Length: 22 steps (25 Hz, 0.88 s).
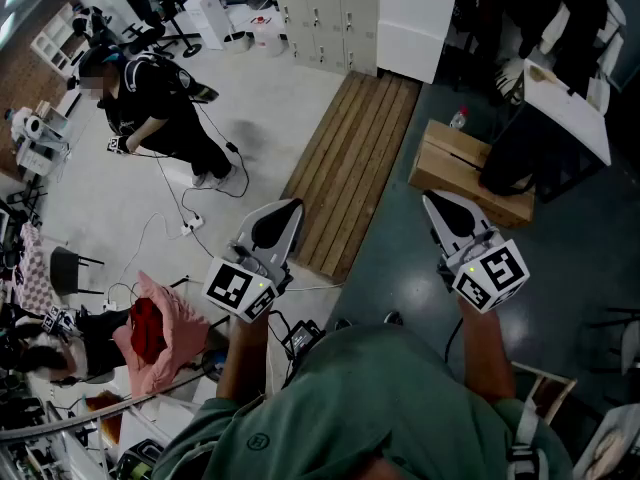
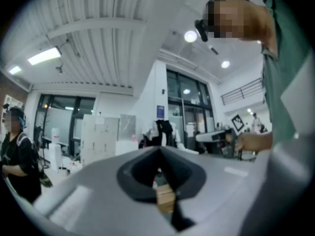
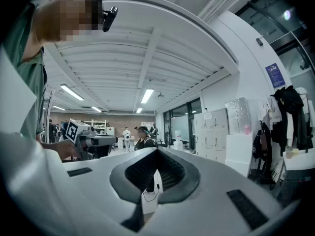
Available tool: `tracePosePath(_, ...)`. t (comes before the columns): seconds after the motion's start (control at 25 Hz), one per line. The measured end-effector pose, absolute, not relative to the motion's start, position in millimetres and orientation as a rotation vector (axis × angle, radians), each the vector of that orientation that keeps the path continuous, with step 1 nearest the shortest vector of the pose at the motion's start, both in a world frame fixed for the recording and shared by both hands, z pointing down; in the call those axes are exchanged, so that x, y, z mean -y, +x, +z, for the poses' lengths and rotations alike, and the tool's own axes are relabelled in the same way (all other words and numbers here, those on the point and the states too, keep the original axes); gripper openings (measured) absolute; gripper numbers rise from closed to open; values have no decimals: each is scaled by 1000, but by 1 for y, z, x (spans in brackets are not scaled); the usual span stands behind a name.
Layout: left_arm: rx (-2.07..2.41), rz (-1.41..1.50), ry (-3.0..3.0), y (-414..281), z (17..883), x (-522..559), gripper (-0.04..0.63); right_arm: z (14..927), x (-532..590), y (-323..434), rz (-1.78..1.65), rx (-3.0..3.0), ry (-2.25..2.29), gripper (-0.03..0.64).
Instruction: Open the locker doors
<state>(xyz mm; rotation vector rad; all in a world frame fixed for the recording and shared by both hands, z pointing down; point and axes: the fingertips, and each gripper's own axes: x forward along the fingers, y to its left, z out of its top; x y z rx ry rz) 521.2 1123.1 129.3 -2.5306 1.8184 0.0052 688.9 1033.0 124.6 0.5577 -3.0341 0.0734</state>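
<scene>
The grey lockers (image 1: pixel 325 13) stand far off at the top centre of the head view, all doors closed. They also show as a pale block of lockers (image 2: pixel 100 134) in the left gripper view and as tall lockers (image 3: pixel 215 132) at the right of the right gripper view. My left gripper (image 1: pixel 292 207) is held level over the floor, jaws together, nothing in them. My right gripper (image 1: pixel 430 199) is level beside it, also shut and empty. In their own views, the left gripper (image 2: pixel 158 149) and the right gripper (image 3: pixel 157 150) both point across the room, well short of the lockers.
A slatted wooden platform (image 1: pixel 355 153) runs from below the lockers toward me. A wooden crate (image 1: pixel 465 168) lies ahead of my right gripper, with a bottle (image 1: pixel 459 118) behind it. A person in black (image 1: pixel 160 108) bends over at the left, and cables (image 1: pixel 185 218) trail on the floor. A white cabinet (image 1: pixel 415 18) stands right of the lockers.
</scene>
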Motion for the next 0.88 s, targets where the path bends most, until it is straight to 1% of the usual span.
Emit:
tracePosePath(0.64,-1753,37,-2591,520,138,-1109,0,126,-1026,682,112,3068,614,3)
tracePosePath(0.88,-1734,8,-2628,535,149,-1073,0,129,-998,689,100,3067,620,3)
